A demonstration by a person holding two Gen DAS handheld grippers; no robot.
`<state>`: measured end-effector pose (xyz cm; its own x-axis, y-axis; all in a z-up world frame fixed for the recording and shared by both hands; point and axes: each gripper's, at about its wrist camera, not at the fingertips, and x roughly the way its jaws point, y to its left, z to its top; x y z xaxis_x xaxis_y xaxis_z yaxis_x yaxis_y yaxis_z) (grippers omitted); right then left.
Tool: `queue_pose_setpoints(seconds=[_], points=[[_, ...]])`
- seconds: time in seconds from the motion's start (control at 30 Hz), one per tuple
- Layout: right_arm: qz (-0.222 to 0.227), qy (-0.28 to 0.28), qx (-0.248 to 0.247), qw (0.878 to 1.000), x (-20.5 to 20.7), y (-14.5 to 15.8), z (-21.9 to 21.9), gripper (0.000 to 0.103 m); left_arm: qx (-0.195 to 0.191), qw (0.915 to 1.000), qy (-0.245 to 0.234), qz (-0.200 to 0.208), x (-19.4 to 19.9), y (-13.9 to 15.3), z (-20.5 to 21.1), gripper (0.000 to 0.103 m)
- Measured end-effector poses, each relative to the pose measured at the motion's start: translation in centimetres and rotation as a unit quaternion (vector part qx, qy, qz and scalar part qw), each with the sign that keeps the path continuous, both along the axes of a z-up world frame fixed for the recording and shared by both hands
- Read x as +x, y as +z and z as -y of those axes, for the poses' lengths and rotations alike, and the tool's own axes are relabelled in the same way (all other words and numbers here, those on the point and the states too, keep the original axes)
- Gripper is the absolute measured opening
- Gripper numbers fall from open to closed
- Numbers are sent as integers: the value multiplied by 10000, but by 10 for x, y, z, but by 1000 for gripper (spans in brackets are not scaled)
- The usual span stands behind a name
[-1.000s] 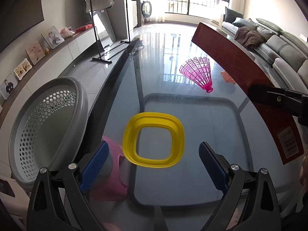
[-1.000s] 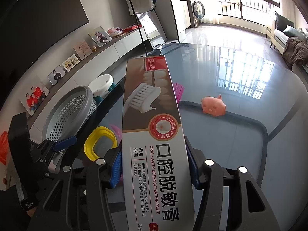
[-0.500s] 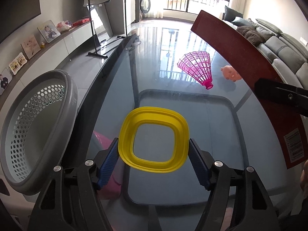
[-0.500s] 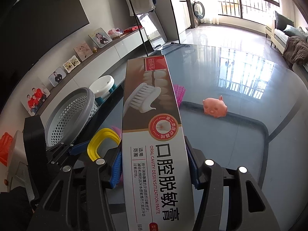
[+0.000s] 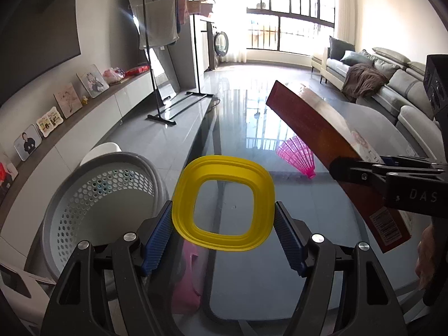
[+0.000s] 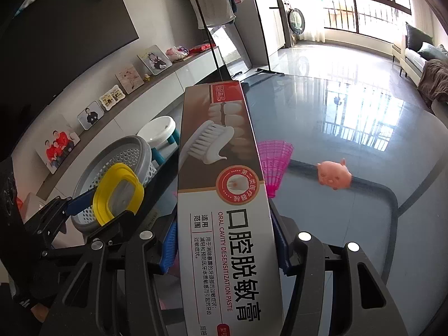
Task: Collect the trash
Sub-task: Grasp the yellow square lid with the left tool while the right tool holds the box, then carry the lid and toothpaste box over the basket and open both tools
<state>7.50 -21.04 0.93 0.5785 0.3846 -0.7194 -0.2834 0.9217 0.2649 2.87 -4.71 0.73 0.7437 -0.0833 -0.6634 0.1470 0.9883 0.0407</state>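
A home living room: sofa [image 5: 392, 84], family photos [image 6: 127, 79], drying rack [image 5: 165, 42].

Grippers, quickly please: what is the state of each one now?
Left gripper: closed on the yellow ring.
Right gripper: closed on the toothpaste box.

The toothpaste box [image 6: 224, 196] runs off the bottom edge, hiding part of the pink shuttlecock [image 6: 275, 165]. Something pink [image 5: 187, 277], perhaps a cup, sits blurred under the glass worktop [image 5: 252, 280].
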Motion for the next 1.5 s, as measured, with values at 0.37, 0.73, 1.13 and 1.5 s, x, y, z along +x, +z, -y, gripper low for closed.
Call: queue_pose_setpoints(seconds=[0.37,0.73,1.13,1.5], points=[[173,545,273,9980,19,16,-77,53,171,9974,616,320,-7,29,-68,69],[64,1185,287,9925,29,15,-170,53,326,9877,1504,259,2,23,-151,69],[-501,1408,-123,9887,44,-11,-226,53,350,9827,1817,17,15,-2,-193,69],[-644,1504,-274,9861,43,-21,-237,54,144,9813,1913,-162,17,-9,-206,72]])
